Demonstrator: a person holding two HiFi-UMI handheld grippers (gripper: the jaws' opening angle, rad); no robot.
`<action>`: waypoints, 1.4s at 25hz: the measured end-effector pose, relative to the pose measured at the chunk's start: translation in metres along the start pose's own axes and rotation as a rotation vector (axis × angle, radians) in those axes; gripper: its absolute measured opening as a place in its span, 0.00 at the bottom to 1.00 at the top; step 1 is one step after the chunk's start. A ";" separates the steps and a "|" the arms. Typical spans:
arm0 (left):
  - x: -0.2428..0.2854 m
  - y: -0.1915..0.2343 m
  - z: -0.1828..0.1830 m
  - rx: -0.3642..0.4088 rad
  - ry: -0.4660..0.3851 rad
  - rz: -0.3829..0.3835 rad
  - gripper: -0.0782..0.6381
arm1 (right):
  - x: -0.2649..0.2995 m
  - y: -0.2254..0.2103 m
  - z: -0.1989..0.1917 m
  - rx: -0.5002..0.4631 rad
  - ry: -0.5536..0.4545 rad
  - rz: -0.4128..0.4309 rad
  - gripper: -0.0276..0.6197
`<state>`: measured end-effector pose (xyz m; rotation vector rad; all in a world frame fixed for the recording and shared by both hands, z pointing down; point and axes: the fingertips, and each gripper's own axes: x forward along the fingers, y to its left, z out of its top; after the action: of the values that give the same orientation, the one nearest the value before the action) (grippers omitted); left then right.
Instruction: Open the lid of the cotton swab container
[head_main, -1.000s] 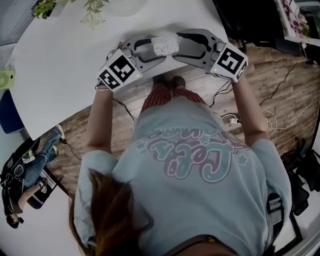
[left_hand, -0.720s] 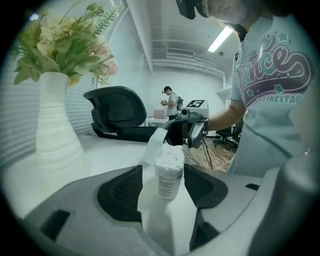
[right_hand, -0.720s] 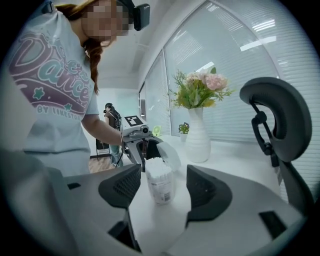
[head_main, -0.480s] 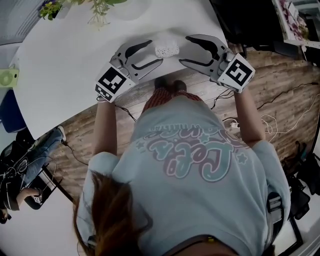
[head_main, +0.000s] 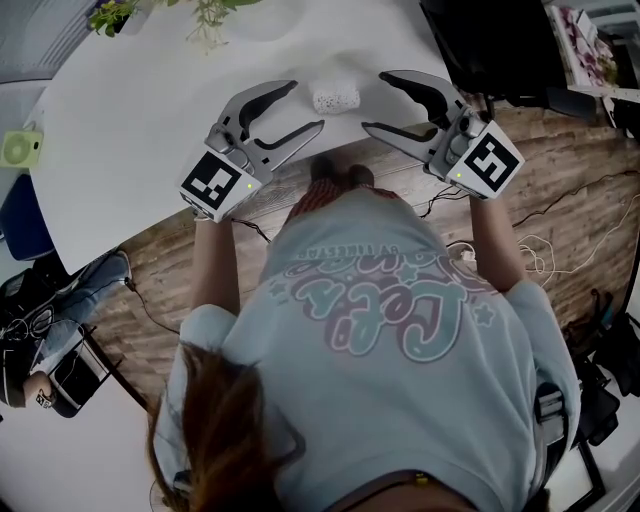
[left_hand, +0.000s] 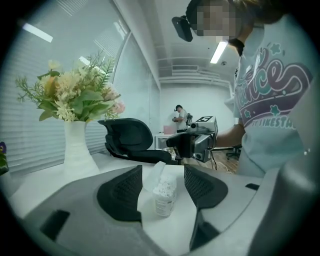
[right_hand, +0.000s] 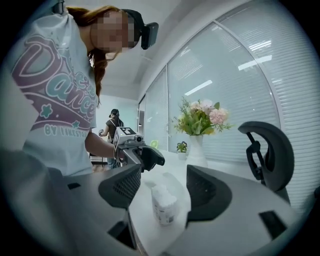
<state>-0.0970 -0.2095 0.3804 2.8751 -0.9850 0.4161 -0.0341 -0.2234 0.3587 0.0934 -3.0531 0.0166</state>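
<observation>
The cotton swab container (head_main: 335, 97) is a small clear tub packed with white swabs, upright on the white table (head_main: 130, 130). In the left gripper view its lid (left_hand: 156, 171) stands flipped up beside the tub (left_hand: 164, 201). My left gripper (head_main: 307, 105) hovers left of the tub and apart from it; its jaws have just been opening and are open, with nothing between them. My right gripper (head_main: 374, 100) hangs on the tub's right, also open and touching nothing. Each gripper view looks past its open jaws (left_hand: 162, 172) (right_hand: 162, 182) at the tub (right_hand: 164, 207) and the opposite gripper.
A white vase of flowers (left_hand: 75, 150) (right_hand: 196, 150) stands at the table's far side. A black office chair (left_hand: 127, 135) (right_hand: 265, 145) is beyond the table. The table's near edge (head_main: 300, 175) runs just under the grippers. A green object (head_main: 18, 148) lies at the left, and cables (head_main: 560, 200) cross the wooden floor.
Both grippers have drawn back from the tub, rising and spreading apart. A second ago their jaws flanked it closely. The tub has stayed in place on the table.
</observation>
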 end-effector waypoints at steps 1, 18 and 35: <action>-0.002 -0.001 0.005 -0.003 -0.012 0.005 0.44 | 0.000 0.001 0.007 -0.002 -0.023 -0.002 0.46; -0.018 -0.015 0.070 0.012 -0.147 0.071 0.44 | -0.010 0.009 0.064 -0.034 -0.144 -0.035 0.46; -0.037 -0.014 0.100 0.046 -0.263 0.188 0.17 | -0.024 0.013 0.095 -0.081 -0.226 -0.114 0.10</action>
<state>-0.0941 -0.1922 0.2744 2.9417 -1.3092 0.0700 -0.0191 -0.2101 0.2623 0.2815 -3.2628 -0.1350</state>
